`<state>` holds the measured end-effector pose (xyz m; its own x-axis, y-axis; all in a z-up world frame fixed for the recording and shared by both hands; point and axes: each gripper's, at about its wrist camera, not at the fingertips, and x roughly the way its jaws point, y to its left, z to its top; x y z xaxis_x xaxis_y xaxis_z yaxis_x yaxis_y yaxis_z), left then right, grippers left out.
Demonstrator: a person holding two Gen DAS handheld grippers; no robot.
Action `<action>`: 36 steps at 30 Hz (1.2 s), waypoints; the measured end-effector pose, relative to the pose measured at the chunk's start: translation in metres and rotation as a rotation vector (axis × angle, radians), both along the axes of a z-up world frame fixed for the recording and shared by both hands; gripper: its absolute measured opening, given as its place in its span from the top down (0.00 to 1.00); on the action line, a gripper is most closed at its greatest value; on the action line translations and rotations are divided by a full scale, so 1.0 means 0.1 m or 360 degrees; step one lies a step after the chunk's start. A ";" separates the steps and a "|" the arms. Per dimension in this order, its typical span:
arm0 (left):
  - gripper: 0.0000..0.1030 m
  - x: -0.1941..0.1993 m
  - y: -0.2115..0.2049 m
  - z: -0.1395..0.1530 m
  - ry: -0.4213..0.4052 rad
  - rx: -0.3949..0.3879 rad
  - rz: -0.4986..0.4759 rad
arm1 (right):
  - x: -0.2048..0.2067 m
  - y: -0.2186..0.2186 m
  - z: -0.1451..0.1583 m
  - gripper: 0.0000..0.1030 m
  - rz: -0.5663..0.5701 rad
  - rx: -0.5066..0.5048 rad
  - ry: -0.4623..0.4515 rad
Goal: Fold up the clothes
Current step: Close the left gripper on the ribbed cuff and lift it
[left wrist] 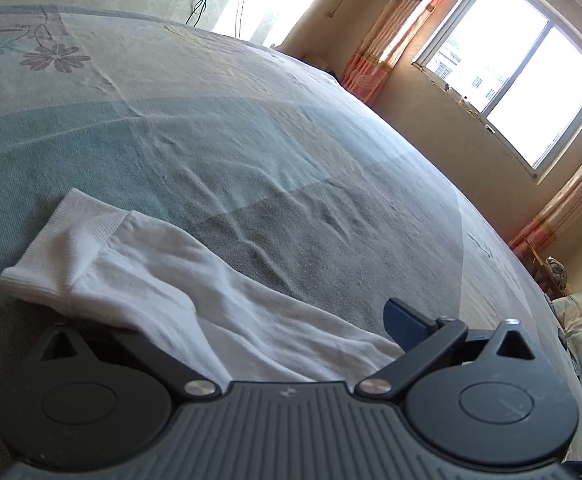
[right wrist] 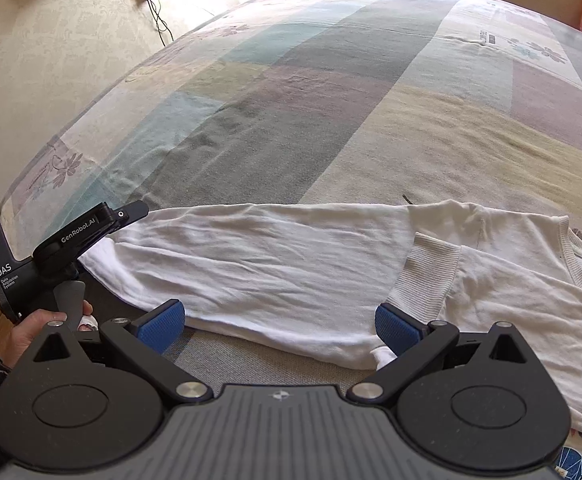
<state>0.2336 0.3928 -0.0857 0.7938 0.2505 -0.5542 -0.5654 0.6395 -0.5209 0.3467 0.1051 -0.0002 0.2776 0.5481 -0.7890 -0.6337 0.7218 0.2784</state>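
A white long-sleeved shirt (right wrist: 291,272) lies flat along the near edge of the bed, one ribbed cuff (right wrist: 431,268) folded across its body. My right gripper (right wrist: 279,324) is open, blue pads (right wrist: 163,320) on either side of the shirt's near hem, low over the sheet. In the left wrist view the other sleeve (left wrist: 163,280) with its ribbed cuff (left wrist: 63,248) drapes over my left gripper (left wrist: 251,324), which is open. Its left finger is hidden under the cloth and only the right fingertip (left wrist: 407,320) shows. From the right wrist view the left gripper (right wrist: 91,232) sits at the shirt's left end.
The pastel patchwork bedsheet (right wrist: 331,100) stretches far beyond the shirt. A person's hand (right wrist: 39,328) holds the left gripper's handle at the bed's left edge. A window (left wrist: 531,80) with orange curtains (left wrist: 387,40) and wall cables (right wrist: 151,4) lie past the bed.
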 end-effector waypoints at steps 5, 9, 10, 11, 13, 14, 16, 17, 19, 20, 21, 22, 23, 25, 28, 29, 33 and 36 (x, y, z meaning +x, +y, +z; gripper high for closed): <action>0.01 0.07 -0.06 0.22 -0.0084 -0.0007 -0.0089 | -0.09 -0.06 0.03 0.00 -0.0018 -0.0033 0.0019; 0.01 0.13 -0.13 0.39 -0.0106 0.0023 -0.0161 | -0.17 -0.14 0.03 0.00 -0.0053 -0.0015 0.0047; 0.01 0.14 -0.16 0.43 -0.0114 0.0028 -0.0172 | -0.18 -0.16 0.03 0.00 -0.0060 -0.0002 0.0057; 0.01 0.14 -0.17 0.47 -0.0120 0.0033 -0.0178 | -0.19 -0.18 0.01 0.00 -0.0061 0.0011 0.0070; 0.01 0.15 -0.22 0.54 -0.0137 0.0035 -0.0187 | -0.21 -0.21 -0.03 0.00 -0.0057 0.0036 0.0093; 0.01 0.16 -0.25 0.58 -0.0143 0.0039 -0.0194 | -0.22 -0.23 -0.05 0.00 -0.0050 0.0044 0.0102; 0.01 0.21 -0.33 0.64 -0.0144 0.0058 -0.0217 | -0.26 -0.28 -0.11 0.00 -0.0035 0.0045 0.0122; 0.01 0.23 -0.37 0.66 -0.0148 0.0063 -0.0231 | -0.28 -0.33 -0.13 0.00 -0.0038 0.0042 0.0128; 0.01 0.28 -0.47 0.73 -0.0164 0.0072 -0.0252 | -0.33 -0.46 -0.15 0.00 -0.0058 0.0041 0.0142; 0.01 0.30 -0.51 0.77 -0.0168 0.0073 -0.0260 | -0.35 -0.53 -0.16 0.00 -0.0068 0.0042 0.0150; 0.01 0.32 -0.56 0.80 -0.0172 0.0073 -0.0267 | -0.37 -0.60 -0.17 0.00 -0.0079 0.0041 0.0157; 0.01 0.34 -0.60 0.83 -0.0175 0.0073 -0.0273 | -0.38 -0.67 -0.19 0.00 -0.0088 0.0035 0.0159; 0.01 0.36 -0.64 0.86 -0.0181 0.0074 -0.0277 | -0.39 -0.74 -0.20 0.00 -0.0097 0.0028 0.0162; 0.01 0.42 -0.74 0.92 -0.0194 0.0083 -0.0295 | -0.39 -0.91 -0.23 0.00 -0.0129 0.0016 0.0164; 0.01 0.52 -0.92 1.00 -0.0207 0.0126 -0.0331 | -0.34 -1.15 -0.26 0.00 -0.0198 0.0010 0.0163; 0.01 0.55 -0.98 1.02 -0.0213 0.0128 -0.0342 | -0.32 -1.24 -0.26 0.00 -0.0227 0.0004 0.0159; 0.01 0.65 -1.19 1.10 -0.0217 0.0138 -0.0387 | -0.24 -1.55 -0.28 0.00 -0.0333 0.0001 0.0146; 0.01 0.70 -1.34 1.16 -0.0215 0.0145 -0.0408 | -0.21 -1.74 -0.29 0.00 -0.0395 0.0014 0.0144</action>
<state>0.3034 0.2589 0.0305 0.9025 0.0763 -0.4238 -0.3090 0.8001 -0.5142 0.3259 -0.0694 -0.0291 0.3332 0.4788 -0.8122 -0.4097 0.8494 0.3327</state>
